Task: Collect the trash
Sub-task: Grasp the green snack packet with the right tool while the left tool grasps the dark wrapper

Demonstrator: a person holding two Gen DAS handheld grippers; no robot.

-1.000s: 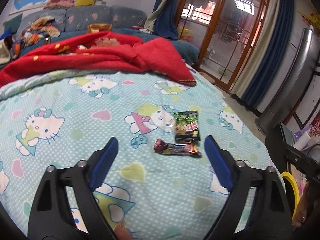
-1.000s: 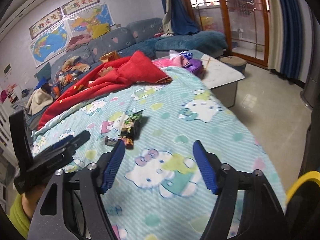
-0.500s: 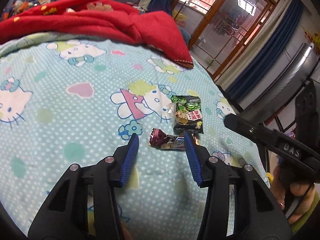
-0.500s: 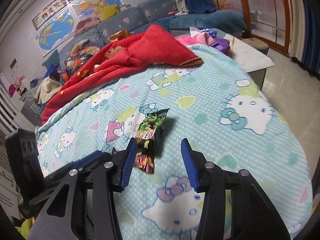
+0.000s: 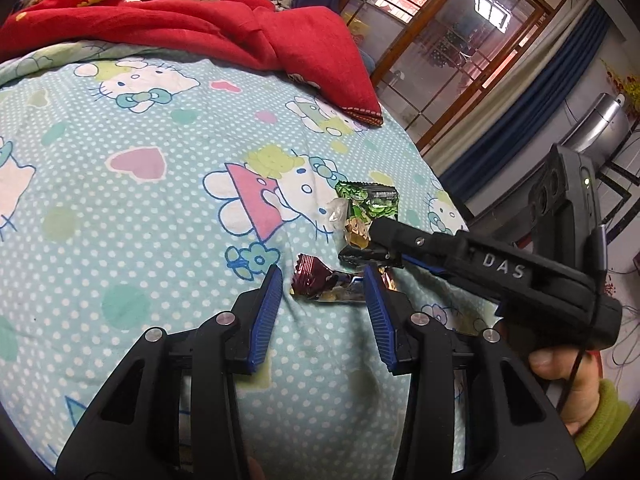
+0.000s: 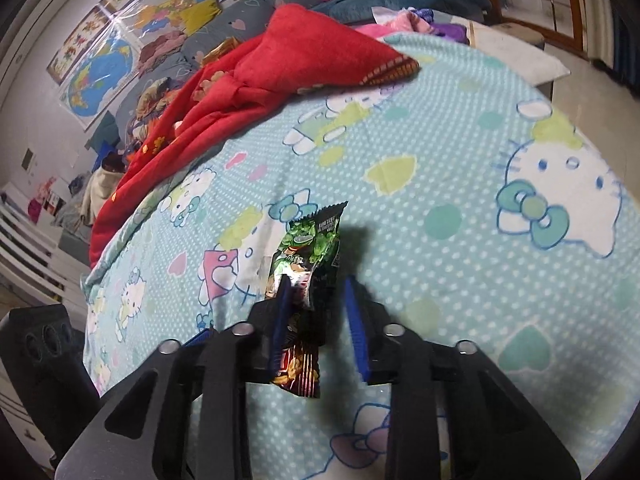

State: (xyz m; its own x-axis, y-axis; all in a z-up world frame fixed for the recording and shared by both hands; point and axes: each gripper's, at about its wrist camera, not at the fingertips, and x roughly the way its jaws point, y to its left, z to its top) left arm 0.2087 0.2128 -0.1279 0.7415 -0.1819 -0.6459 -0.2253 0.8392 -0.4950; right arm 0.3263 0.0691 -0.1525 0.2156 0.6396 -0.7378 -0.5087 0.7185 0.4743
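Two light, crinkly wrappers on the bed: my left tongs (image 5: 324,280) closing around the maroon wrapper (image 5: 332,286), my right tongs (image 6: 316,300) closing, green packet (image 6: 306,256) between, best pinched mid-body

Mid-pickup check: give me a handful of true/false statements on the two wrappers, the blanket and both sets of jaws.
1. The green snack packet lies between the right gripper jaws. True; they are closing around it.
2. The maroon candy wrapper hangs in the air. False: it lies on the cartoon-cat bedspread, between the closing left gripper jaws.
3. The red blanket covers both wrappers. False: it lies bunched farther back, clear of them.
4. The two wrappers lie right next to each other. True.
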